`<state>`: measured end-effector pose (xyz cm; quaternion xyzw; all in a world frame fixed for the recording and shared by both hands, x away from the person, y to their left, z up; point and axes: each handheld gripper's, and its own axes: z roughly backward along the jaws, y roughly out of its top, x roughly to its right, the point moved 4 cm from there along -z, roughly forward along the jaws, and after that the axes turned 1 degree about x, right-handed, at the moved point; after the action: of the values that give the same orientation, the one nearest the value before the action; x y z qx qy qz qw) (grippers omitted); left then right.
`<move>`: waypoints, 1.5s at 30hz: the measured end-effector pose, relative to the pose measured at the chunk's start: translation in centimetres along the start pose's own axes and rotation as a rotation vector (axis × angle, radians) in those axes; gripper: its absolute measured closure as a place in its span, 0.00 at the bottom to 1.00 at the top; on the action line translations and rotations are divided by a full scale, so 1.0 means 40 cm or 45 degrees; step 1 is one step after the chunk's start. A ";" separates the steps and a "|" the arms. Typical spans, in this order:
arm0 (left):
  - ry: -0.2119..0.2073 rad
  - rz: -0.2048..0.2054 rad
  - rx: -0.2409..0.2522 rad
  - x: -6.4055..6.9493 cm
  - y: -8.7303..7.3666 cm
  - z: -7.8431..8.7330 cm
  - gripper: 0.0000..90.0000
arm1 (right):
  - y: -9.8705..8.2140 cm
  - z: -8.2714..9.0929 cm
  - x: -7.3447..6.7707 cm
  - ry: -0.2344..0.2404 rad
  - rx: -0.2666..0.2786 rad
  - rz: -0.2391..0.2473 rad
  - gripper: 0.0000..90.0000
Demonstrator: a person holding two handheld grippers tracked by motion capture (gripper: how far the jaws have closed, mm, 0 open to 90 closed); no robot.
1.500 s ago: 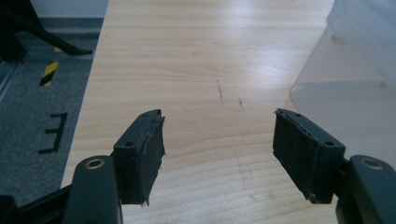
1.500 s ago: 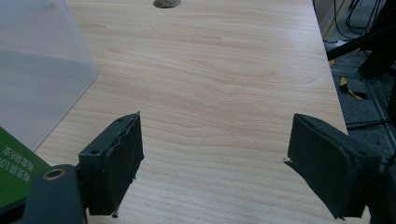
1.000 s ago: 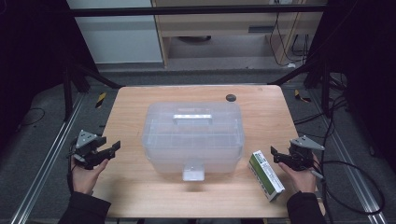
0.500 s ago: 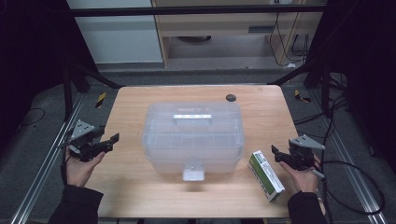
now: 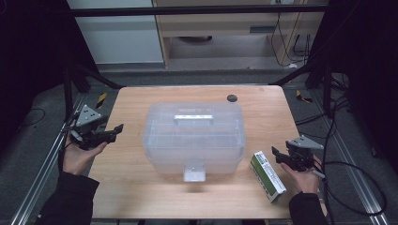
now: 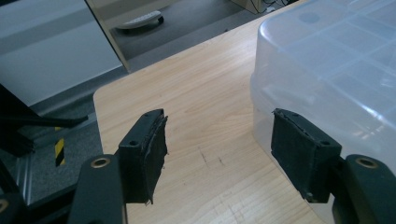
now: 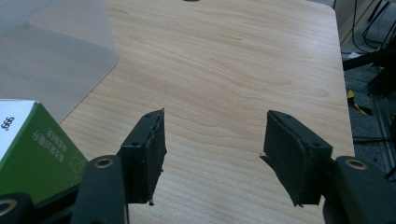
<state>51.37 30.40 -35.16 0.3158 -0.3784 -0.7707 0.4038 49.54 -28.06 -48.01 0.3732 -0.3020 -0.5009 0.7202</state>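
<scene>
Showing the right gripper point(image 5: 280, 155) at the table's right edge, held in the person's right hand point(image 5: 302, 178); its jaws stand wide apart and have just been closing a little, with bare wood between them and nothing gripped. In the right gripper view the same gripper point(image 7: 212, 149) looks along the table point(image 7: 243, 60), with a green and white box point(image 7: 32, 149) just beside its left jaw and not touching it. From the high view this box point(image 5: 266, 176) lies flat on the table point(image 5: 126, 187), near the front right corner, close beside the gripper and just right of the clear plastic container point(image 5: 195, 136).

The left gripper point(image 5: 115, 132) hangs off the table's left edge in the person's left hand point(image 5: 77, 154), its jaws also apart and empty, pointing toward the container. In the left gripper view this gripper point(image 6: 219, 144) has its right jaw close against the container's point(image 6: 327, 70) rounded wall; whether they touch cannot be told.

The container stands in the middle of the table, lid on, with a white handle point(image 5: 193, 119) on top and a latch point(image 5: 194, 171) at its front. A small dark round object point(image 5: 231, 98) sits on the table behind it, well apart.
</scene>
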 end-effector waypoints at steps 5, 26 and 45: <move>-0.006 -0.064 -0.021 0.006 0.040 0.007 0.39 | 0.001 0.000 -0.003 0.006 -0.008 0.008 0.45; -0.052 -0.357 -0.085 0.080 0.184 0.031 0.40 | -0.004 -0.004 -0.004 0.012 -0.071 -0.015 0.43; -0.129 -0.591 -0.154 0.152 0.248 -0.003 0.41 | -0.006 -0.008 -0.005 0.031 -0.097 -0.033 0.39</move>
<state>52.38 21.26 -28.01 0.3304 -0.2688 -0.8789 0.2145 49.61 -27.86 -48.39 0.3555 -0.2689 -0.5167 0.7310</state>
